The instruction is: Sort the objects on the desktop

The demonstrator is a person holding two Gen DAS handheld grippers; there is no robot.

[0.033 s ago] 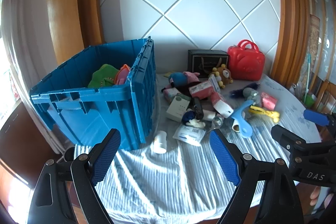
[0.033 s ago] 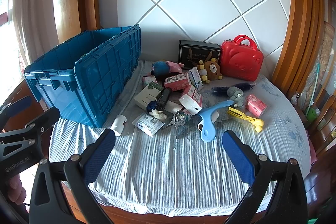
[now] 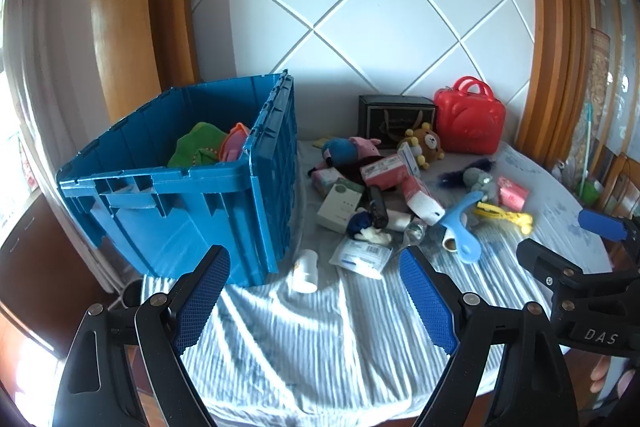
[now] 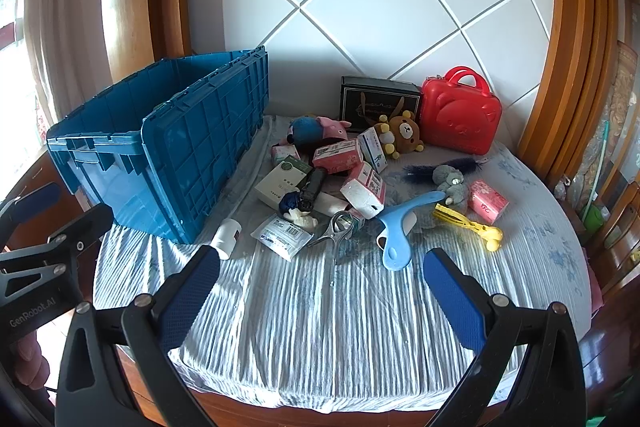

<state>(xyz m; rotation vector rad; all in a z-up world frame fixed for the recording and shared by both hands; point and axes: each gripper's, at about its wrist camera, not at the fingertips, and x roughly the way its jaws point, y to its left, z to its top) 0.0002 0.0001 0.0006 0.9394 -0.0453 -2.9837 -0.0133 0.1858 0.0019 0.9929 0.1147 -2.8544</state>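
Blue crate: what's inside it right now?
The blue crate holds a green fabric item and an orange-pink item near its far right wall. The walls hide the bottom and anything lower.

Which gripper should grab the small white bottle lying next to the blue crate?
Left. The white bottle lies almost centred ahead of the open left gripper, beside the blue crate. From the open right gripper it sits off to the left.

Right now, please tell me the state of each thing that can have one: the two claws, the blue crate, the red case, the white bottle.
Left claw: open, holding nothing.
Right claw: open, holding nothing.
Blue crate: open on top, with green and orange things inside.
Red case: upright, closed.
White bottle: lying on its side on the cloth.
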